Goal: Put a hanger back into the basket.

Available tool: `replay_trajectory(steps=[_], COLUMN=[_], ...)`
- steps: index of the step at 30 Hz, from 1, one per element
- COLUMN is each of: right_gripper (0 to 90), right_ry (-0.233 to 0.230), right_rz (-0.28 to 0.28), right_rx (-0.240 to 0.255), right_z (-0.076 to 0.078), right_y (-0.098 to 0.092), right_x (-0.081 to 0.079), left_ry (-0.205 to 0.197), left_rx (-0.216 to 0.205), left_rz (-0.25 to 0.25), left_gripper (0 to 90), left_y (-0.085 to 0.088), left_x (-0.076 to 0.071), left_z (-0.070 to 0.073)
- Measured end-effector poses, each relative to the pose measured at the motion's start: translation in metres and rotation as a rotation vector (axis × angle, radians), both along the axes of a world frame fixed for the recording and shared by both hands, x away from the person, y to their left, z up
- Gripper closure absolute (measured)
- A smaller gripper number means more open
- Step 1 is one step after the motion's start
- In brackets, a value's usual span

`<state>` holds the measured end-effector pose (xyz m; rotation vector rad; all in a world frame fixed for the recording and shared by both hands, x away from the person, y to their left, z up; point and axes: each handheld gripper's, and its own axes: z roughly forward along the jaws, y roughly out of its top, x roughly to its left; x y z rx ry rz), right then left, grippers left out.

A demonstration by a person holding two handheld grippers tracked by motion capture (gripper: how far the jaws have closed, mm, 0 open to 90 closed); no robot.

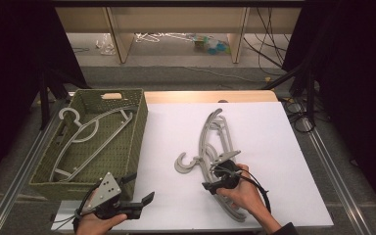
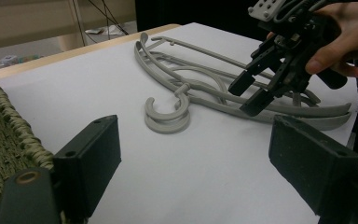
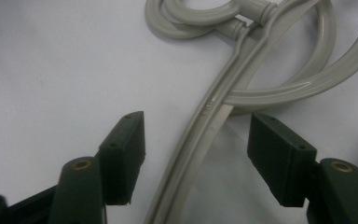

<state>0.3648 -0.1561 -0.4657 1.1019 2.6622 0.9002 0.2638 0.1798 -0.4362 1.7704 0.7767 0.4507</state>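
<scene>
My right gripper [image 1: 214,185] is down over the grey hangers [image 1: 219,147] that lie stacked on the white table [image 1: 293,161]. From up high my hand hides much of it. My right gripper view tells more: the jaws stand apart, one on each side of a hanger arm [image 3: 200,154], and neither pad touches it (there is a gap on both sides). So nothing is gripped.

My left gripper [image 1: 144,200] rests near the front edge of the table, just beside the green woven basket [image 1: 132,147]. Its jaws are wide open with only bare table between them. The left gripper view looks across the table and shows my right gripper [image 2: 256,88] from the side, tips pointing down at the hangers, and the two hooks [image 2: 168,114] lying one on the other.

The high view shows more grey hangers in the basket [image 1: 85,139]; the left gripper view sees just the basket's rim [image 2: 9,121].
</scene>
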Motion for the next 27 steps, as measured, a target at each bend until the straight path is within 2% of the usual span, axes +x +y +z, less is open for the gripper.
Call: replay_trajectory(steps=[3,5,7,9,11,13,16,20,21,23,25,26,27], right_gripper=[45.0,47.7,53.8,57.7,61.2,65.7,68.6,69.4,69.5,69.9,70.1,70.2,70.1], right_ry=[0.046,0.07,0.066,0.084,0.082,0.087,0.096,0.102,0.103,0.097,0.103,0.106,0.123], right_rz=[0.01,0.008,0.012,0.015,0.013,0.005,0.004,0.005,0.008,-0.001,-0.012,-0.007,-0.032], right_rx=[0.001,-0.011,-0.021,-0.005,-0.017,-0.006,0.006,0.035,0.045,0.074,0.1,0.118,0.157], right_z=[-0.003,-0.005,-0.005,-0.005,-0.004,-0.003,0.0,0.004,0.006,0.011,0.017,0.02,0.023], right_y=[0.001,0.004,0.004,0.005,0.005,0.003,-0.001,-0.005,-0.006,-0.01,-0.015,-0.019,-0.022], right_x=[0.006,0.007,0.007,0.008,0.009,0.01,0.011,0.012,0.012,0.011,0.01,0.011,0.01], left_ry=[-0.015,-0.002,0.0,0.001,-0.009,0.004,0.004,0.002,-0.01,0.0,-0.002,-0.003,-0.002], left_rx=[0.019,0.005,0.005,0.0,0.011,-0.002,-0.002,-0.003,-0.005,-0.015,-0.006,-0.005,-0.009], left_rz=[-0.013,-0.008,-0.006,-0.006,-0.014,-0.005,-0.008,-0.008,-0.018,-0.006,-0.005,-0.008,-0.004], left_gripper=[16.2,16.2,16.3,16.3,16.4,16.6,16.6,16.8,16.7,17.0,17.4,17.2,17.1], left_y=[0.001,0.0,0.0,0.0,0.001,0.001,0.001,0.001,0.002,0.002,0.003,0.003,0.003], left_x=[0.001,0.001,0.0,0.0,0.002,0.0,0.001,0.001,0.002,0.001,0.0,0.0,0.0], left_z=[0.0,0.0,0.0,0.0,0.001,0.0,0.0,0.0,0.0,0.0,0.001,0.001,0.001])
